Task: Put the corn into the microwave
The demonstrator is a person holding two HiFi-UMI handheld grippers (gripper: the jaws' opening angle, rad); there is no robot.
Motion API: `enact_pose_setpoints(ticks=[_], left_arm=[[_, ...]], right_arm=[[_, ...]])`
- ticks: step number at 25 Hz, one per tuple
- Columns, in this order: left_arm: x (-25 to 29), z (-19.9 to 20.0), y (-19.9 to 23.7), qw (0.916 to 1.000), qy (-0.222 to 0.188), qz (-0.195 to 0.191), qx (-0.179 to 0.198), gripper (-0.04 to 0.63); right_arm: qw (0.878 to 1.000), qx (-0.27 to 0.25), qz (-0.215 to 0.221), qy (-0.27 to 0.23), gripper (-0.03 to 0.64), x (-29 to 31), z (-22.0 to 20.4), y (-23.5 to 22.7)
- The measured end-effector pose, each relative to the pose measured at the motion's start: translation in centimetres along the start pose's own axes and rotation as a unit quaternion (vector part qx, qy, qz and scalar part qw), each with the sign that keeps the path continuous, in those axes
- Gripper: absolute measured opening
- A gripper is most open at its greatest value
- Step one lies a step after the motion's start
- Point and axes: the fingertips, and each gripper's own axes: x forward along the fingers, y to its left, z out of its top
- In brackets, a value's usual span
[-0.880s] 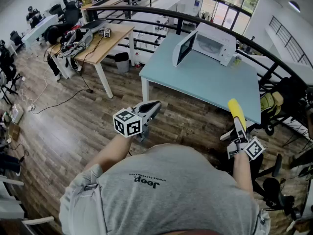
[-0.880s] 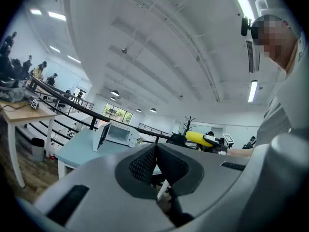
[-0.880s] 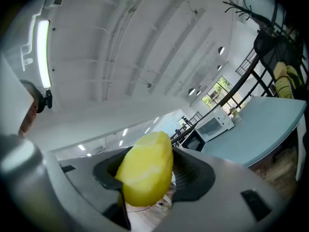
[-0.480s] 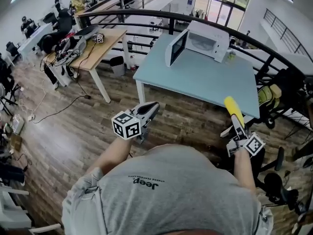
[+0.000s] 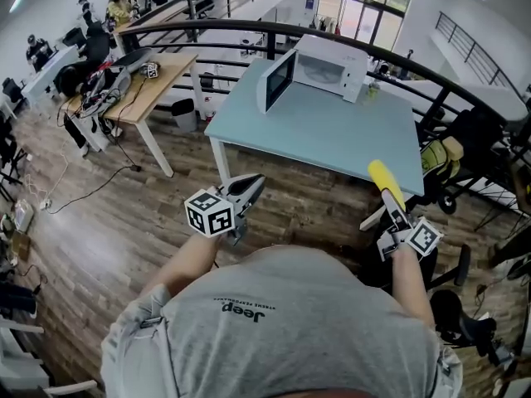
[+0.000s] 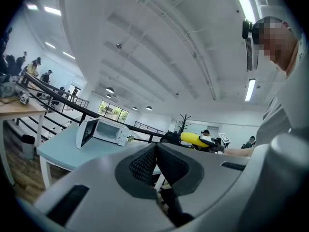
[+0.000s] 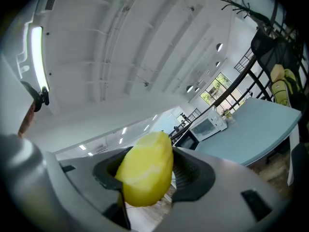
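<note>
- Yellow corn (image 7: 145, 168) is long and smooth with a round end. It sticks out of the right gripper (image 5: 393, 210), which squeezes it between dark ribbed pads.
- It is up in the air, near a corner of the pale blue worktop (image 5: 332, 135).
- White boxy microwave (image 5: 319, 69) sits far back on the worktop, door open.
- Grey left gripper (image 6: 155, 148) is closed on nothing.

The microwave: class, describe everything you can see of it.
The microwave is a white, box-shaped appliance. Its door, white-framed with a dark window, is swung wide open toward the picture's left, showing a pale inside with nothing visible in it. It stands upright at the far end of the pale blue table, just before the black railing. As far as the head view shows, only the table touches it.
</note>
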Motion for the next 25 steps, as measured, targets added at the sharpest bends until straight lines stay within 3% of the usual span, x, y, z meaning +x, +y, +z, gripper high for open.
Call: enact_pose_setpoints(ticks=[13, 20, 25], left_arm=[[5.6, -2.6, -6.4, 0.9998, 0.021, -0.006, 0.000, 0.018], [6.0, -2.5, -4.4, 0.9997, 0.026, -0.001, -0.007, 0.018], [7.9, -2.2, -0.9, 0.9992, 0.027, -0.024, -0.016, 0.018]], right_arm=[[0.999, -0.006, 0.035, 0.011, 0.250, -2.3, 1.8, -3.1], [0.999, 0.005, 0.035, 0.013, 0.250, -0.9, 1.0, -4.2], [1.000, 0.003, 0.009, 0.010, 0.250, 1.5, 0.8, -5.8]])
